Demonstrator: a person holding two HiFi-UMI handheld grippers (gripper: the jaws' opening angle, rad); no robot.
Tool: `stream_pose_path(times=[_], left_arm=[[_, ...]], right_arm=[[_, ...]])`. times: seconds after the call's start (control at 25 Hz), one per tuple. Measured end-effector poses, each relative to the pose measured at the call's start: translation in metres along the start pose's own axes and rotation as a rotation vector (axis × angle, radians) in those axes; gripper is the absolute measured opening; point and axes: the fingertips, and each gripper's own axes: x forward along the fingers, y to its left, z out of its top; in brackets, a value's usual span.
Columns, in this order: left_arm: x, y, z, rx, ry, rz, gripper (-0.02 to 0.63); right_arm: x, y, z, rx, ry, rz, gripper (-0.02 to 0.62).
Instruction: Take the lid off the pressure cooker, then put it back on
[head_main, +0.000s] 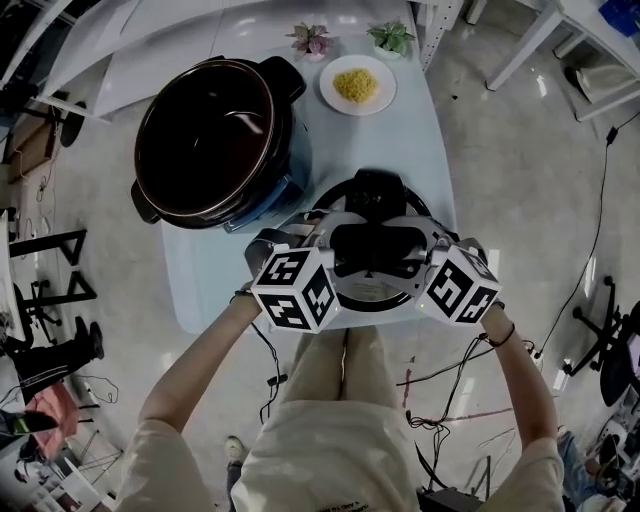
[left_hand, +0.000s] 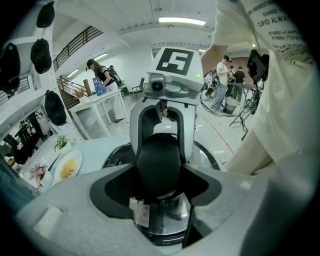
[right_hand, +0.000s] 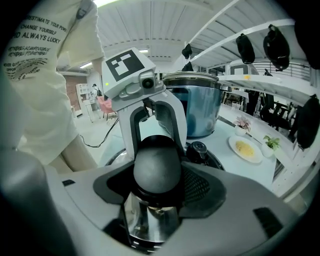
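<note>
Pressure cooker lid (head_main: 372, 292), off the open cooker (head_main: 292, 160) beside it, has its black handle (head_main: 375, 245) clamped from opposite ends by left gripper (left_hand: 160, 170) and right gripper (right_hand: 157, 172), jaws spread wide.

**Lid off, cooker standing open**

I see the pressure cooker (head_main: 215, 140) upright at the far left of the pale blue table (head_main: 400, 140). It is uncovered, with a blue body, black side handles and a dark inner pot. The lid (head_main: 372, 188) sits apart from it, just beside it on the near right, level and top side up. It is round and dark with a bright metal ring. A black valve sits at its far side, and a rounded black handle (right_hand: 156, 167) stands on a shiny stem. I can't tell whether it rests on the table.
</note>
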Motion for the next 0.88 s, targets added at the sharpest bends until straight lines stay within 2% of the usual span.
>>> stream_pose_path(times=[0.28, 0.48, 0.68, 0.88], left_arm=[[0.001, 0.0, -0.002, -0.038, 0.02, 0.026, 0.285], [-0.002, 0.002, -0.003, -0.117, 0.007, 0.086, 0.287], [-0.009, 0.006, -0.007, -0.261, -0.053, 0.188, 0.291], [-0.029, 0.001, -0.012, -0.464, -0.131, 0.297, 0.29]], right_arm=[[0.0, 0.003, -0.004, 0.036, 0.021, -0.022, 0.277], [-0.004, 0.001, -0.005, 0.056, 0.038, -0.058, 0.284], [-0.011, -0.005, -0.006, 0.142, 0.01, -0.139, 0.285], [-0.031, -0.006, -0.002, 0.303, -0.101, -0.282, 0.285]])
